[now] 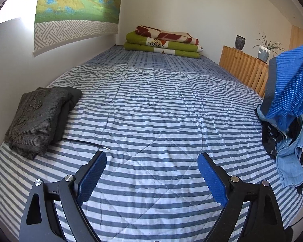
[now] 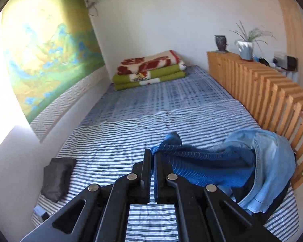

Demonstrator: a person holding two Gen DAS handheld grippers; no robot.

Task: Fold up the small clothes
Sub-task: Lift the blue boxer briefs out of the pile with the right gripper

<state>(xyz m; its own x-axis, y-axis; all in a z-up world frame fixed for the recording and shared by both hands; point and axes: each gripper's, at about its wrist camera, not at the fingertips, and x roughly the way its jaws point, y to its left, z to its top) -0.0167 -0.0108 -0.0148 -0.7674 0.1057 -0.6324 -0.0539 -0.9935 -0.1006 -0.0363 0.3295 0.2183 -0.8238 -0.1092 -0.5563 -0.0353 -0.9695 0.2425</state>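
Note:
A bright blue ribbed garment (image 2: 202,161) hangs from my right gripper (image 2: 152,153), which is shut on its edge. In the left wrist view the same blue garment (image 1: 288,84) dangles in the air at the far right, above a heap of unfolded clothes (image 1: 286,151) with a light blue denim piece (image 2: 272,161) on top. My left gripper (image 1: 152,159) is open and holds nothing, low over the striped bed cover (image 1: 151,111). A folded dark grey garment (image 1: 40,119) lies at the left edge of the bed; it shows small in the right wrist view (image 2: 57,178).
Folded green and red blankets (image 1: 163,40) are stacked at the head of the bed. A wooden slatted rail (image 2: 268,92) runs along the right side, with a vase (image 2: 221,43) and a potted plant (image 2: 246,44) on it. A thin black cord (image 1: 86,142) lies beside the grey garment.

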